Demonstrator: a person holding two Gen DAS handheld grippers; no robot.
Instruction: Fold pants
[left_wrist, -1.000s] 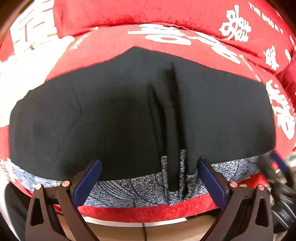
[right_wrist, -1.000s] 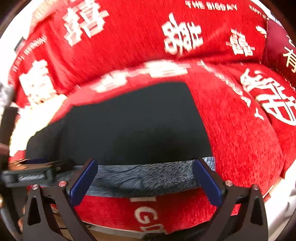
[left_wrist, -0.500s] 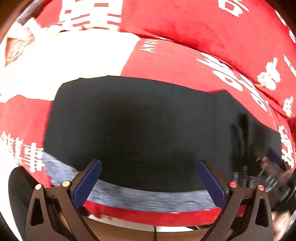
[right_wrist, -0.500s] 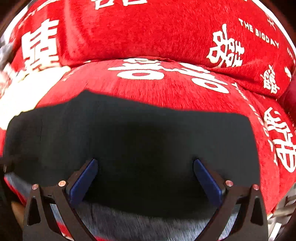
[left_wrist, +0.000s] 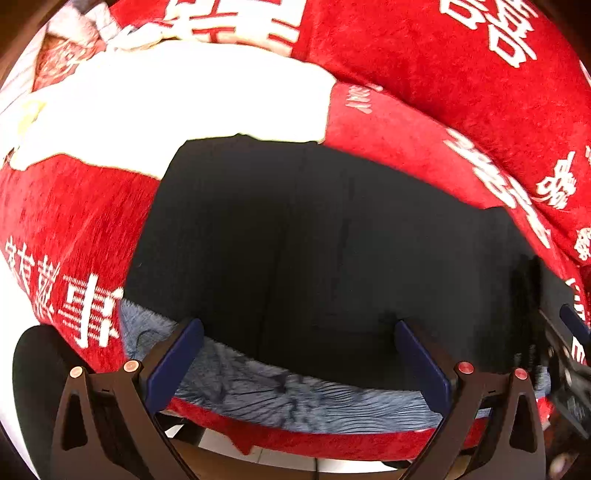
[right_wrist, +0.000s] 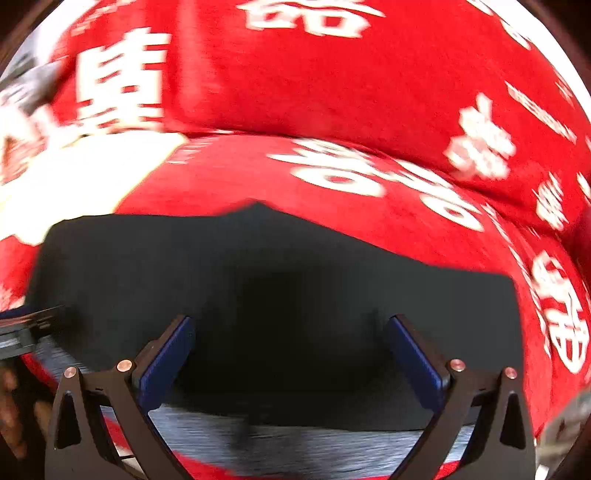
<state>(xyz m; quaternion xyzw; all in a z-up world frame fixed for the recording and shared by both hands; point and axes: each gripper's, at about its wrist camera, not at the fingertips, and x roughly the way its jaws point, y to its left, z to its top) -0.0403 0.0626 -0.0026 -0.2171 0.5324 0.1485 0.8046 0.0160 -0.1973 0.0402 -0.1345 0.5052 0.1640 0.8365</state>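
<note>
Black pants (left_wrist: 314, 251) lie flat on a red sofa seat, with a grey patterned inner edge (left_wrist: 280, 391) along the near side. My left gripper (left_wrist: 297, 332) is open and empty, hovering over the near edge towards the pants' left end. My right gripper (right_wrist: 291, 328) is open and empty above the same pants (right_wrist: 280, 288), further right. The right gripper also shows at the right edge of the left wrist view (left_wrist: 565, 350). The left gripper shows at the left edge of the right wrist view (right_wrist: 26, 328).
The red sofa cover (left_wrist: 424, 74) with white characters rises as a backrest behind the pants. A white cloth (left_wrist: 166, 107) lies on the seat at the far left. The sofa's front edge (left_wrist: 314, 441) and pale floor lie just below the grippers.
Both grippers have shifted left along the pants' near edge. The left view now shows the pants' left end and the white cloth. Both stay open.
</note>
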